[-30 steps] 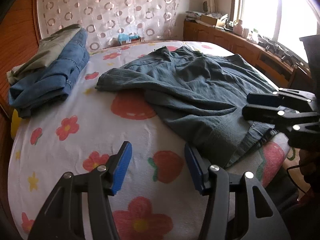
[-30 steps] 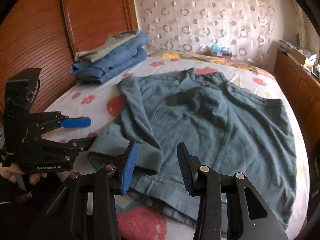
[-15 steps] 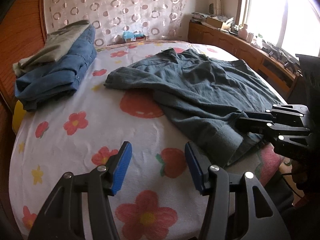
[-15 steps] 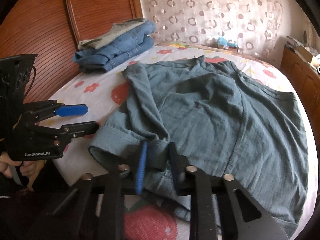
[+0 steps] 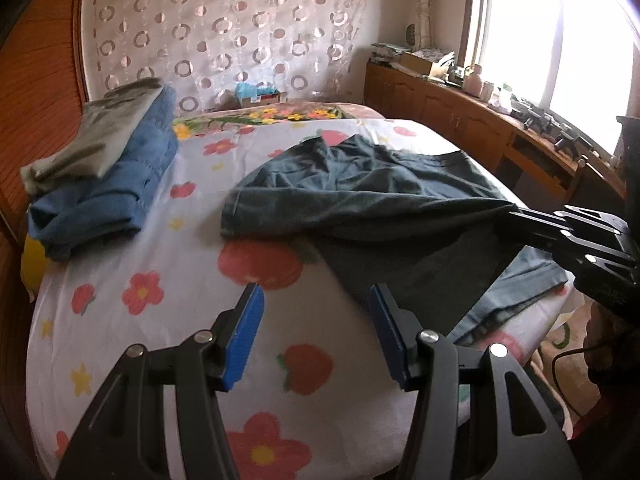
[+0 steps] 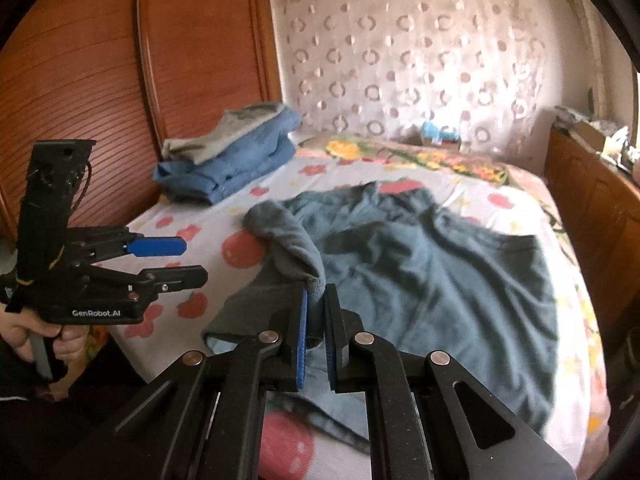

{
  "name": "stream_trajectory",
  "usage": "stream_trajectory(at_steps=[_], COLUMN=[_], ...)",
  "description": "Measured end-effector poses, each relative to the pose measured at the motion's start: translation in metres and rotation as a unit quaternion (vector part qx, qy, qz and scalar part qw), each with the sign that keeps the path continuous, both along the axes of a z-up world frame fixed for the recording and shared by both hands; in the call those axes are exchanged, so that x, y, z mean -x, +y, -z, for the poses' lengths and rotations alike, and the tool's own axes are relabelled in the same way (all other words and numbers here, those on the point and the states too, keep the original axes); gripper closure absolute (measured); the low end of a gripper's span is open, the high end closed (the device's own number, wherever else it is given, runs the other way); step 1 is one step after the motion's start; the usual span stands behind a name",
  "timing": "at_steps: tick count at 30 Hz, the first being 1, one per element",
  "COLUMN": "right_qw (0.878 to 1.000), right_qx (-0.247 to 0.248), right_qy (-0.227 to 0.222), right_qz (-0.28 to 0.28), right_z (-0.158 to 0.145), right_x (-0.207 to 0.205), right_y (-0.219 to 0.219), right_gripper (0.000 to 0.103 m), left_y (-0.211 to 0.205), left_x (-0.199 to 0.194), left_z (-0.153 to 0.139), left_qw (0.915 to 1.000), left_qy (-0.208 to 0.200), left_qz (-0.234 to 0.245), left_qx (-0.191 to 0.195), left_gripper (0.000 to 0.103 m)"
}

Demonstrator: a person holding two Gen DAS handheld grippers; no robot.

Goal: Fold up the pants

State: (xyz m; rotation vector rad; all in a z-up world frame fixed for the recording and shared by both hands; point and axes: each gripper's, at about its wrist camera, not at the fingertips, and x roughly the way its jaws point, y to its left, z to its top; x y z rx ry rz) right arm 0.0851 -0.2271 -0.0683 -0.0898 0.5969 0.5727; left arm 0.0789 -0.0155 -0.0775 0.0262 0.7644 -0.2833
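Dark teal pants (image 5: 360, 188) (image 6: 440, 264) lie rumpled across a floral bed sheet (image 5: 120, 320). My right gripper (image 6: 315, 308) (image 5: 516, 214) is shut on the hem of one pant leg (image 6: 296, 248) and holds it lifted off the bed, so the leg drapes from the pads. My left gripper (image 5: 316, 320) hovers over the sheet near the bed's front edge, its blue pads apart with nothing between them; in the right wrist view the left gripper (image 6: 192, 260) sits at the left, held by a hand (image 6: 36, 336).
A stack of folded clothes (image 5: 100, 176) (image 6: 228, 156), blue jeans under a grey-green garment, rests at the back left by the wooden headboard (image 6: 120, 80). A patterned curtain (image 5: 224, 40) hangs behind. A wooden cabinet (image 5: 460, 120) with clutter runs under the window on the right.
My right gripper closed on the pant leg's hem and raised it off the bed. My left gripper rose a little and stayed open.
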Motion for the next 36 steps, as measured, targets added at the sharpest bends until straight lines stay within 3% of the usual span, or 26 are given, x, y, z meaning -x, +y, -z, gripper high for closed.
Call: stream_trajectory(at_steps=[19,36], right_qw=[0.997,0.994], right_qx=[-0.002,-0.004], right_qy=[-0.038,-0.037], right_qz=[0.064,0.105], right_z=[-0.020,-0.016], right_x=[0.023,0.038], right_y=[-0.068,-0.114], right_gripper=[0.098,0.098], left_y=[-0.057,-0.087], left_x=[-0.013,-0.015], left_z=[-0.008,-0.002], left_qw=[0.9985,0.9965], left_qy=[0.003,0.011], left_qz=[0.055,0.082], left_qx=[0.002,-0.010], left_gripper=[0.049,0.049])
